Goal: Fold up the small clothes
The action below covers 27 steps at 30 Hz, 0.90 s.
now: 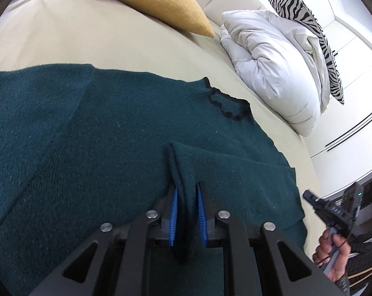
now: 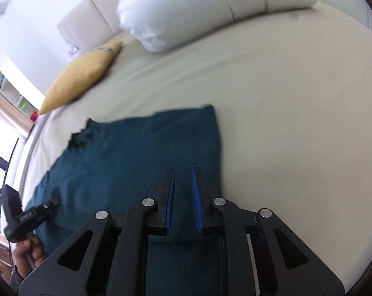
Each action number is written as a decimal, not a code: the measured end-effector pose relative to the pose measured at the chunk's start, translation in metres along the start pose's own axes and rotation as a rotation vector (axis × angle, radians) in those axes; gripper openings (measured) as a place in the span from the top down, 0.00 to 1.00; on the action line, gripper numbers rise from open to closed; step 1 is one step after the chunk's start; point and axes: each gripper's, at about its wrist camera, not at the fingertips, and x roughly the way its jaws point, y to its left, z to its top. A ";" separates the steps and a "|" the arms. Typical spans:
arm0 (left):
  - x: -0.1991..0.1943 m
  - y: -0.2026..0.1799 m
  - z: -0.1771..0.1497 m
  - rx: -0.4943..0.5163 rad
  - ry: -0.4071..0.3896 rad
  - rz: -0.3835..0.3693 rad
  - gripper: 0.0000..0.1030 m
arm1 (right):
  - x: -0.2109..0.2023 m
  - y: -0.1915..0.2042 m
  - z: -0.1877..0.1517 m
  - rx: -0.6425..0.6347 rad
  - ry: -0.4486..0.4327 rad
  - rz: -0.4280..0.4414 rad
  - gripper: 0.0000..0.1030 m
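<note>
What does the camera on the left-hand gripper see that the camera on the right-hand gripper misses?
Only the left view shows the zebra-striped cushion, the sweater's black-trimmed neckline, and a fold of knit between the left gripper's blue pads.

Only the right view shows the wooden shelving by the window and the right gripper with nothing between its pads.

Both show the dark green knitted sweater spread on the beige bed, the mustard-yellow cushion and the white duvet.

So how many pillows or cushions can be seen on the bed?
3. The yellow cushion lies at the far side near the headboard, the white pillow lies to its right, and the zebra-striped cushion leans behind the white one. More may be hidden outside the view.
</note>
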 end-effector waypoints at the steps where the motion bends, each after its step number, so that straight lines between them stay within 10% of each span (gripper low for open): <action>1: 0.001 -0.003 0.001 0.013 -0.003 0.014 0.84 | 0.002 0.006 0.002 -0.008 -0.003 0.007 0.85; 6: 0.006 -0.005 0.008 0.028 -0.010 0.049 0.84 | 0.048 0.015 -0.005 -0.081 0.093 -0.072 0.82; 20: -0.010 -0.035 0.014 0.165 -0.107 0.083 0.91 | 0.041 -0.002 -0.009 -0.028 0.004 -0.031 0.82; 27: 0.009 -0.002 0.009 0.074 -0.051 0.059 0.87 | 0.043 -0.015 -0.013 0.019 -0.017 0.034 0.84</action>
